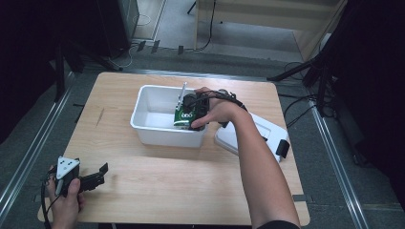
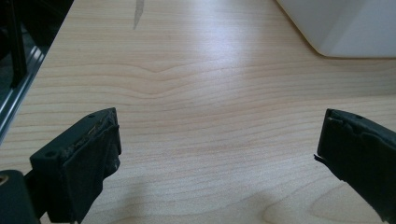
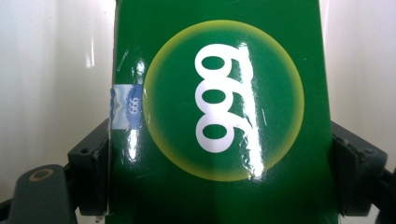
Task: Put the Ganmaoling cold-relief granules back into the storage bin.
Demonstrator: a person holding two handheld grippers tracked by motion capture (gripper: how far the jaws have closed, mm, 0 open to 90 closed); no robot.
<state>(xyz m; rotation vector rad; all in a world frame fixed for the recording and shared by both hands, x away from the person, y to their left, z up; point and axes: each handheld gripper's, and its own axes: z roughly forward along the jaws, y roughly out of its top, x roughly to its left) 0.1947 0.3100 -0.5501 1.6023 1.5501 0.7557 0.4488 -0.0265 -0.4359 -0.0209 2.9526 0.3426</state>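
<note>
Two grippers are at work, and they are far from each other. The right gripper [image 1: 193,114] reaches over the near right wall of the white rectangular plastic tub [image 1: 148,128], its jaws pinching the two sides of a glossy green box printed with a white "999" in a yellow-rimmed circle [image 3: 219,107]. In the high view that green box [image 1: 183,118] stands inside the tub against its right end, and whether its base already rests on the tub floor cannot be told. A thin silvery rod [image 1: 182,93] slants up just behind it. At the near left corner of the pale wooden table [image 1: 157,191], well apart from the tub, the left gripper [image 1: 98,175] lies low with its jaws spread wide and nothing between them. A flat white lid with a black clip [image 1: 267,136] lies right of the tub, partly under the forearm. By my judgement the carry is mostly done: the box is inside the tub's walls, and what is left is letting go and perhaps closing the tub with the lid.
</note>
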